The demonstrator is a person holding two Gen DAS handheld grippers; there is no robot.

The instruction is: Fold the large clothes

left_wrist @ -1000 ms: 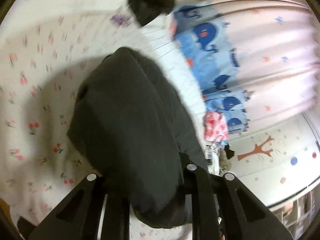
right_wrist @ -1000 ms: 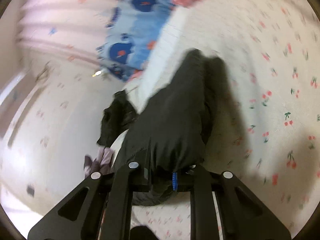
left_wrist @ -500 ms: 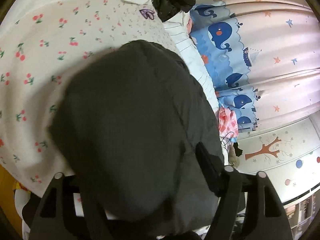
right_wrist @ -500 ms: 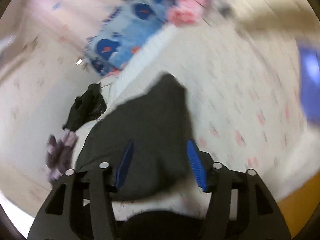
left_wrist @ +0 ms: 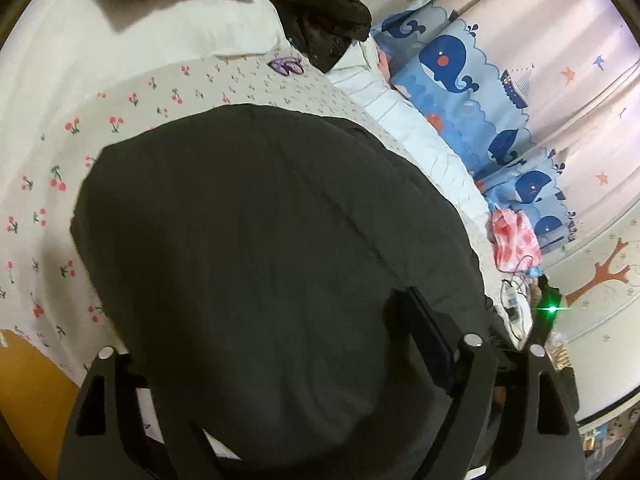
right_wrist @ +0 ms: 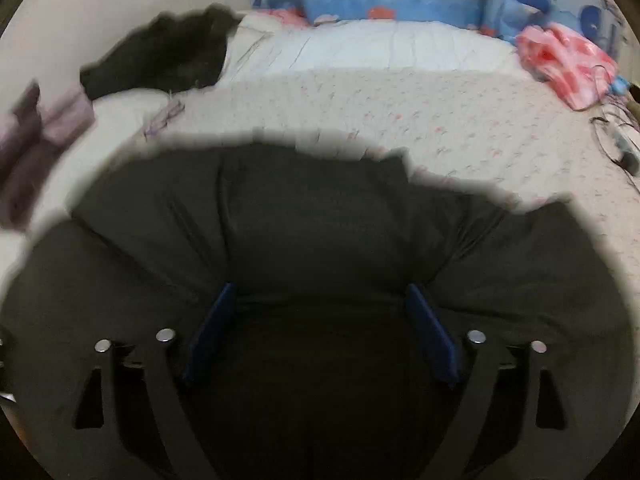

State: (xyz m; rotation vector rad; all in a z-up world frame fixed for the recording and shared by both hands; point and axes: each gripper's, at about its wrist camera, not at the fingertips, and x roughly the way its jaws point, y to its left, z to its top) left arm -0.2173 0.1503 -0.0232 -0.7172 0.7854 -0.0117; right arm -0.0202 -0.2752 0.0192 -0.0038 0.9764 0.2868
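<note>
A large dark grey padded garment (left_wrist: 256,240) lies on the cherry-print bed sheet (left_wrist: 132,104). It fills the lower half of the right wrist view (right_wrist: 320,232) too. My left gripper (left_wrist: 280,320) is open, its jaws wide apart over the garment; the left finger is hidden under cloth, the right fingertip (left_wrist: 424,320) shows. My right gripper (right_wrist: 320,300) is open, blue pads (right_wrist: 428,328) spread wide, resting on the garment.
A black garment (left_wrist: 320,20) and a purple one (right_wrist: 40,128) lie on the white pillow at the bed's head. A pink cloth (right_wrist: 568,60) and cables (right_wrist: 616,140) lie near the whale-print curtain (left_wrist: 460,80). An orange floor edge (left_wrist: 28,384) shows at lower left.
Both grippers were shut on the dark garment and held it up. They have lowered it onto the bed and opened, and the garment now lies spread flat.
</note>
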